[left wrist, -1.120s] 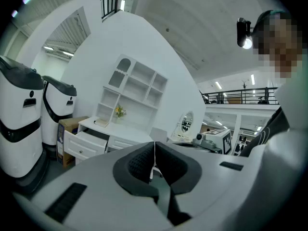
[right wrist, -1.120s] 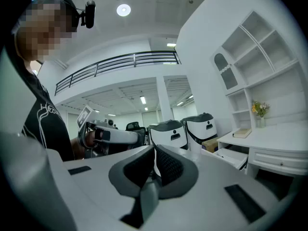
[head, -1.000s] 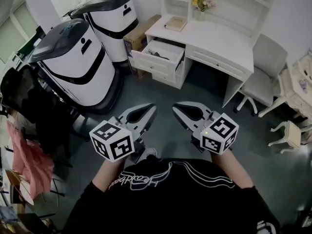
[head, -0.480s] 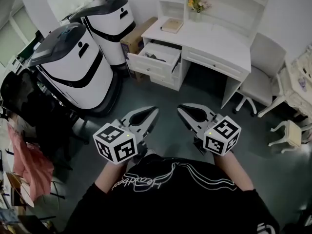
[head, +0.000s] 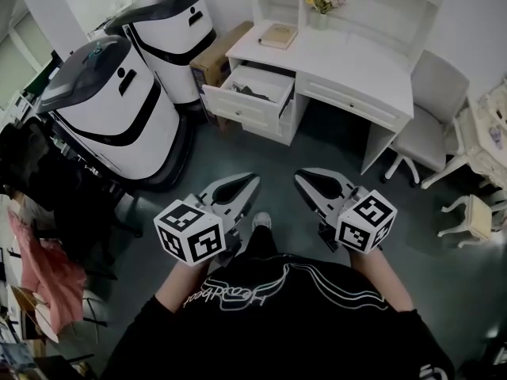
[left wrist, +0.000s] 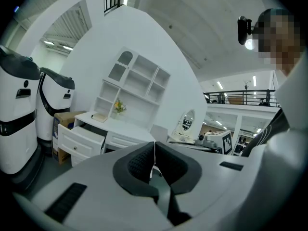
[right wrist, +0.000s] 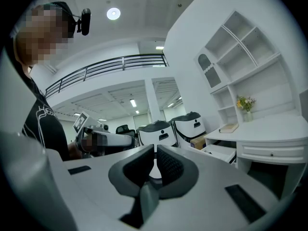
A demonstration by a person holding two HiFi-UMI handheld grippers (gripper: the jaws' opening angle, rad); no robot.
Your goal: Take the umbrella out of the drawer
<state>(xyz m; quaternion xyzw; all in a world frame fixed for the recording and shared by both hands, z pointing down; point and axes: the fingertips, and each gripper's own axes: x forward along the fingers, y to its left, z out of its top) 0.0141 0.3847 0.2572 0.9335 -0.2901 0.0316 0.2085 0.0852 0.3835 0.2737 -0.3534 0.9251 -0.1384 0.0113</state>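
I'm holding 2 grippers level, well short of the white desk (head: 348, 58). Left gripper (head: 247, 182): jaws pressed together, nothing between them. Right gripper (head: 305, 179): same, closed and empty. The desk's drawer (head: 238, 105) stands pulled open, and the dark umbrella (head: 255, 92) lies inside it.

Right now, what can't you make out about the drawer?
Head view: the dark shape in the open drawer is too small to call an umbrella.
Left gripper view: the drawer's own front hides its inside.
Right gripper view: drawer tiny and side-on, contents out of sight.
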